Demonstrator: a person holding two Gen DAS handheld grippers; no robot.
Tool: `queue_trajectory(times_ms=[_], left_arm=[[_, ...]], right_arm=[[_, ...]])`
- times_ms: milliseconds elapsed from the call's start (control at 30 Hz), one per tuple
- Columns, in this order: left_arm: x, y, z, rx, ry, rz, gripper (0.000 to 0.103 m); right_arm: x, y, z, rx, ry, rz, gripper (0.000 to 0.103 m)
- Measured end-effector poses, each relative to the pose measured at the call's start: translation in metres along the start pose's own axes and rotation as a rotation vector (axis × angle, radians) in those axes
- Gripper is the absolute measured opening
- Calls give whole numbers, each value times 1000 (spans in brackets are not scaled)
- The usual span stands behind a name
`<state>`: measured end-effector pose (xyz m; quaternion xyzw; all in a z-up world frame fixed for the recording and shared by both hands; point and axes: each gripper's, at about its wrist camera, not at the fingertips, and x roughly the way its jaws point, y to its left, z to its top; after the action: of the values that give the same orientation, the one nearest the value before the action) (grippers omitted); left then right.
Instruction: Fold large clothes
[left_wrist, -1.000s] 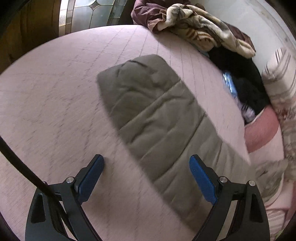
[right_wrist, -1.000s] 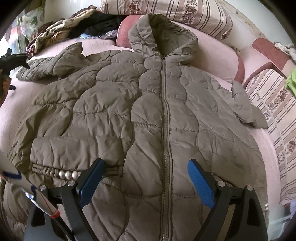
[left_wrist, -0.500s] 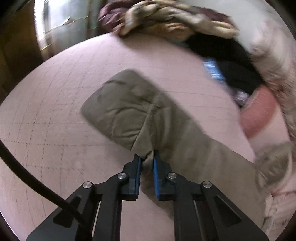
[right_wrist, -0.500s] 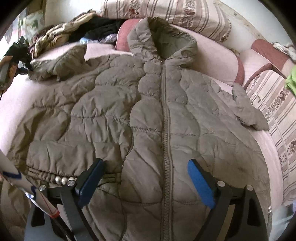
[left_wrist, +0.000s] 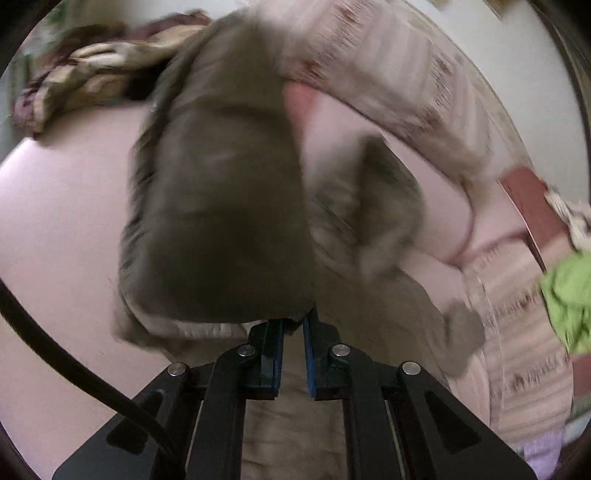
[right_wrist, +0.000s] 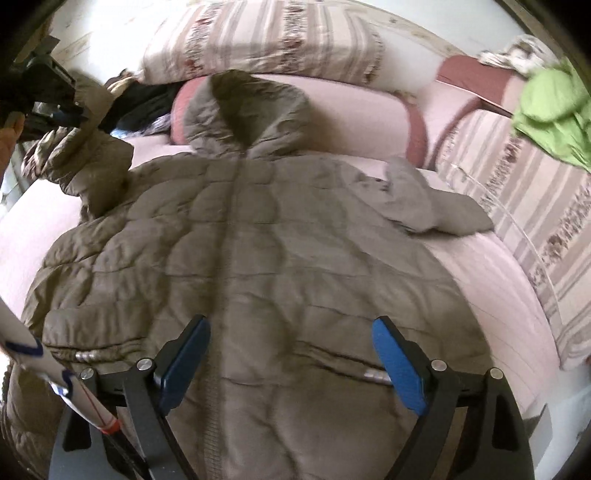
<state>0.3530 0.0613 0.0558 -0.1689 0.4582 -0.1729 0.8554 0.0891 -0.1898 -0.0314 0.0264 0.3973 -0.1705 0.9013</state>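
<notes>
A quilted olive-brown hooded jacket (right_wrist: 280, 258) lies front side up on a pale pink bed (right_wrist: 491, 280), zip running down its middle and hood (right_wrist: 243, 110) toward the striped pillow (right_wrist: 266, 40) at the head. The left tongs (left_wrist: 293, 325) are clenched on the jacket's sleeve (left_wrist: 218, 206): the blue pads pinch a fold of its fabric at their tips, and the sleeve hangs lifted in front of that camera, blurred, above the jacket's body. In the right wrist view the same sleeve (right_wrist: 92, 162) stands raised off the bed at the upper left, with the left tongs (right_wrist: 70, 116) dark at its end beside a person's hand at the frame edge.

The right tongs (right_wrist: 291, 362) are released, their blue pads spread wide, one on either side of the zip line over the jacket's lower front; whether they touch the fabric cannot be told. Nothing is between them but the jacket lying beneath. The other sleeve (right_wrist: 428, 199) lies bent on the bed at the right, its cuff near a striped cushion (right_wrist: 532, 206).

A bright green garment (right_wrist: 550, 114) sits on the cushions at the upper right. A heap of patterned and dark clothes (left_wrist: 96, 70) lies at the far corner of the bed, past the lifted sleeve
</notes>
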Motion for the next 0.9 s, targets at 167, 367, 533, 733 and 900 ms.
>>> queue_trajectory(times_ms=[167, 367, 533, 733, 900], left_arm=[[51, -42, -51, 45, 114, 4, 16], [17, -52, -96, 117, 61, 65, 44], [-33, -35, -139, 185, -91, 264, 65], [-44, 2, -166, 195, -163, 431, 65], [-36, 26, -168, 136, -124, 398, 65]], right_arm=[[1, -34, -3, 66, 18, -37, 92], [4, -61, 1, 141, 34, -11, 92], [29, -65, 15, 204, 91, 147, 93], [97, -72, 59, 328, 157, 217, 93], [173, -83, 90, 461, 236, 203, 90]])
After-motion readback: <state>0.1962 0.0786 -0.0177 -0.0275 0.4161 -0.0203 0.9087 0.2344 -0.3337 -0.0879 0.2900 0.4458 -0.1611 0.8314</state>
